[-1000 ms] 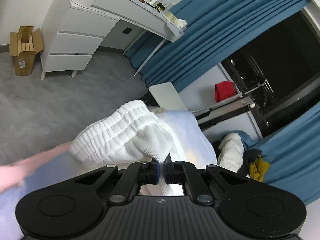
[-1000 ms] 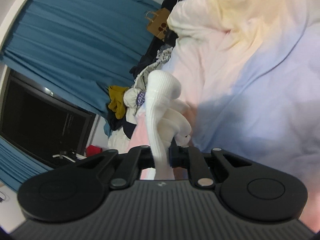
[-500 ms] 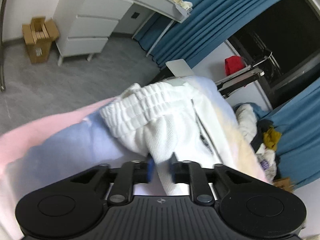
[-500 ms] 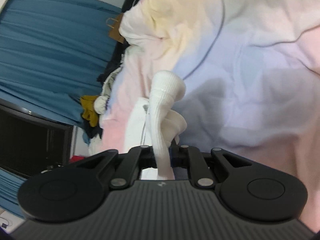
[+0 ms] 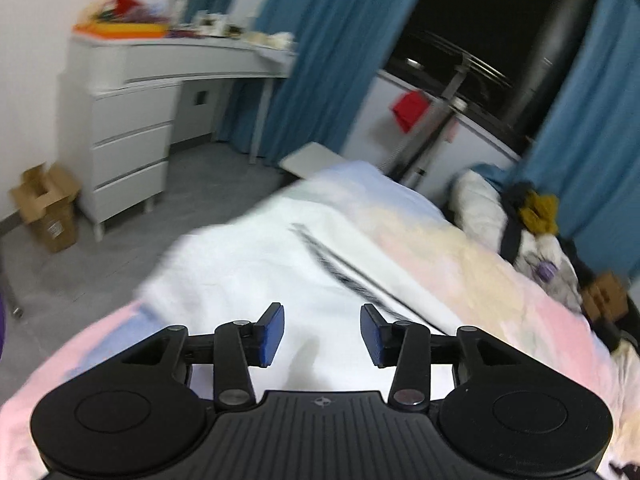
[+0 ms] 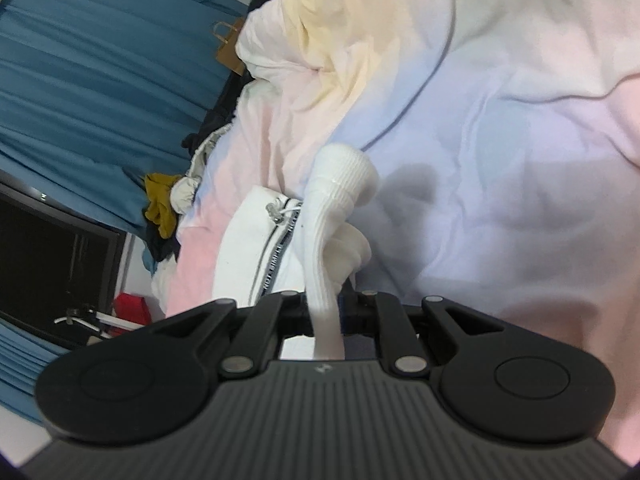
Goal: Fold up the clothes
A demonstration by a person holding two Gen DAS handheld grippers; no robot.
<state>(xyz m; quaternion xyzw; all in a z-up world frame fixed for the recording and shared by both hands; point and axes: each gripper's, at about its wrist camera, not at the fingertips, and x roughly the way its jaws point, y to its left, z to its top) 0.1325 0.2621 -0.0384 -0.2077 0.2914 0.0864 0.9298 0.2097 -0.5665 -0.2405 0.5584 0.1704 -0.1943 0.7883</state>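
We are partway through folding the white garment [image 5: 256, 264] lying on the bed [image 5: 500, 280]: our left tool [image 5: 322, 334] has just been opening and is holding nothing, our right tool [image 6: 325, 306] is pinching its ribbed cuff [image 6: 344, 184] (further folds remaining, we judge)

Illumination is even, diffuse indoor light; the window [image 5: 492, 28] is black and contributes none. The left wrist view shows strong motion blur — the desk [image 5: 180, 60], curtains [image 5: 332, 52] and white garment [image 5: 256, 264] are smeared, while the gripper body stays sharp. The right wrist view is sharper, with soft grey shadows on the pastel bedsheet [image 6: 500, 160]. Both views show fisheye curvature and dark corner vignetting — no glare is visible
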